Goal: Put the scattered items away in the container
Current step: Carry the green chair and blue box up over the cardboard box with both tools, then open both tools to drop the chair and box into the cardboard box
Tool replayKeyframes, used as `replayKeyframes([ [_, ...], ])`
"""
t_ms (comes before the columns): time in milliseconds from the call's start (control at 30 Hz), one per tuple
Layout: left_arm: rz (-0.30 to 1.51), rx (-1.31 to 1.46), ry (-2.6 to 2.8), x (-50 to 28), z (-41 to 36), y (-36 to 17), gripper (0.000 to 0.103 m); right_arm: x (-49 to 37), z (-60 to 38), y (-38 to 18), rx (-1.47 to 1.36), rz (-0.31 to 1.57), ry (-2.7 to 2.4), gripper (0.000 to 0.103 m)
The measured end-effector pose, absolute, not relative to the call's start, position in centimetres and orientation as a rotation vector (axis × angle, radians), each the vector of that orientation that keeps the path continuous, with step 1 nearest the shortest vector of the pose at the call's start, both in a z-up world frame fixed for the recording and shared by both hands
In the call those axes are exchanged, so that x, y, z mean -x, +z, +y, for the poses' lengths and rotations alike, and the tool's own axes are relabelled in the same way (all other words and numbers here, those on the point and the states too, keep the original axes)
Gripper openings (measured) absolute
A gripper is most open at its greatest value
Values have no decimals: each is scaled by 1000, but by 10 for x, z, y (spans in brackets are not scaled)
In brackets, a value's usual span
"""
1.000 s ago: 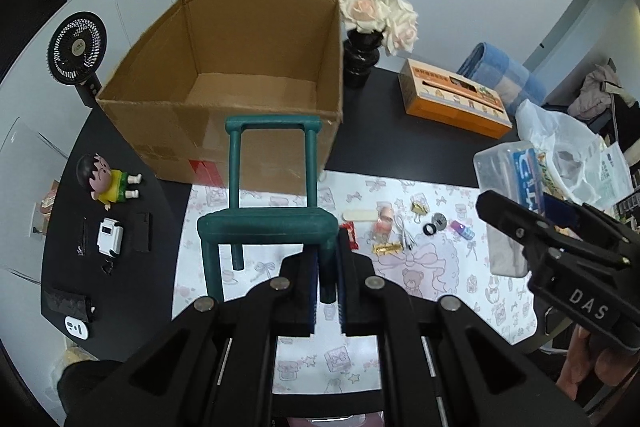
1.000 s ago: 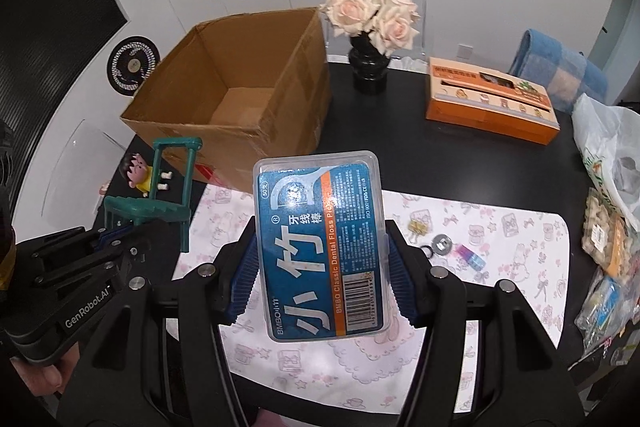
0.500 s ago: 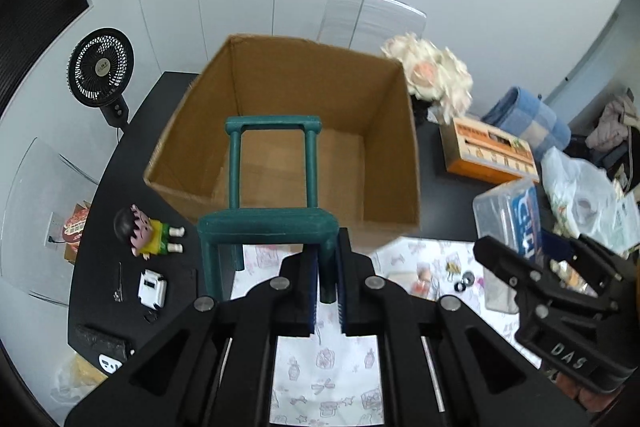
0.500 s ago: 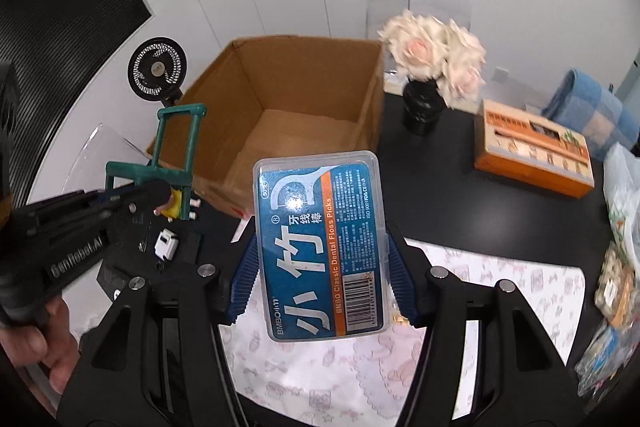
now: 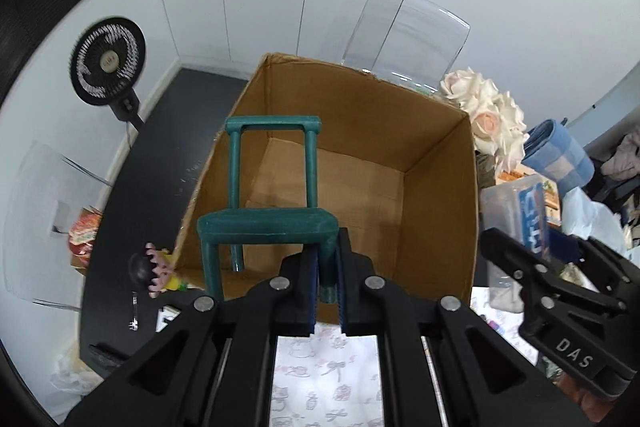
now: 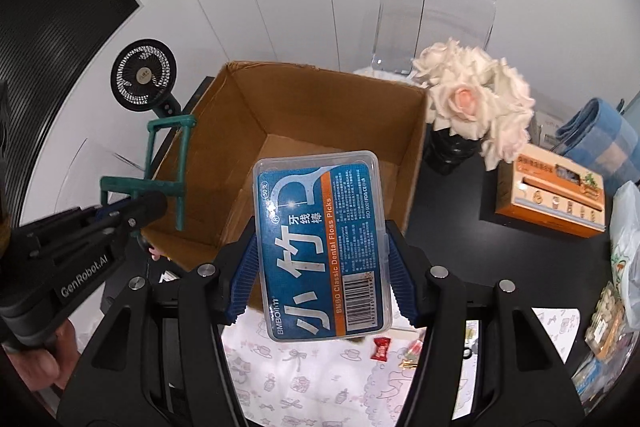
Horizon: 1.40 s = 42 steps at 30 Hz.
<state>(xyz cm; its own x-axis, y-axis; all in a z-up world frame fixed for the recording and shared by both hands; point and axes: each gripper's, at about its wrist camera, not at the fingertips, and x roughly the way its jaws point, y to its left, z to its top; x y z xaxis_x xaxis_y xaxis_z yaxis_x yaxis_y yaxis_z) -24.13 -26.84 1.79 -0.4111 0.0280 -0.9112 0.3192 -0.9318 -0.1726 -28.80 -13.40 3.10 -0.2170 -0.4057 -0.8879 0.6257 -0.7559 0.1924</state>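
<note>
At far left of the right wrist view, a black desk fan [image 6: 144, 77] stands beside the cardboard box [image 6: 344, 99], whose open top shows a bare floor. Next rightward, the left gripper [image 5: 328, 281], its body lettered "GenRobot.AI" in the right wrist view, is clamped on 1 front leg of a green toy chair [image 5: 269, 195]; the chair is held upright in the air over the box's near-left edge, its backrest toward the box interior. Below the chair, a small cartoon figure [image 5: 154, 273] lies on the black table [image 6: 460, 199], partly hidden by the box corner. At centre, the right gripper [image 6: 322, 277], marked "DAS" in the left wrist view, grips by its 2 long sides a clear plastic case [image 6: 322, 247] with a blue and orange label reading "BMBO Classic Dental Floss Picks", "50" and large Chinese characters, plus a barcode; the case hangs above the box's near edge. Beneath it, a white patterned cloth [image 6: 320, 383] carries a red wrapped sweet [image 6: 381, 348] and small gold items, too small to identify. Rightward stand pale roses [image 6: 474, 103] in a dark vase, then an orange printed carton [image 6: 554, 195], its text unreadable, and a blue checked fabric roll [image 6: 600, 135].
</note>
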Motion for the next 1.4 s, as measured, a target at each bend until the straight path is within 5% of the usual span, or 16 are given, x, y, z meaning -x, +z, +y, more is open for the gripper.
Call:
replayKeyframes([
  [700, 633, -1666, -2367, 270, -298, -27, 11, 334, -155, -43, -1597, 322, -1954, 62],
  [733, 617, -1659, -2380, 270, -297, -25, 17, 334, -156, -42, -1591, 332, -1953, 66],
  [800, 597, -1646, -2409, 269, -295, -20, 47, 335, -155, -38, -1569, 342, -1970, 91],
  [833, 589, -1631, -2421, 269, -293, -16, 70, 335, -153, -35, -1551, 342, -1986, 97],
  [867, 575, -1588, -2422, 267, -291, -11, 76, 335, -150, -32, -1530, 340, -2006, 102],
  [1400, 495, -1555, -2463, 234, -265, 16, 81, 325, -87, -20, -1514, 227, -2027, 103],
])
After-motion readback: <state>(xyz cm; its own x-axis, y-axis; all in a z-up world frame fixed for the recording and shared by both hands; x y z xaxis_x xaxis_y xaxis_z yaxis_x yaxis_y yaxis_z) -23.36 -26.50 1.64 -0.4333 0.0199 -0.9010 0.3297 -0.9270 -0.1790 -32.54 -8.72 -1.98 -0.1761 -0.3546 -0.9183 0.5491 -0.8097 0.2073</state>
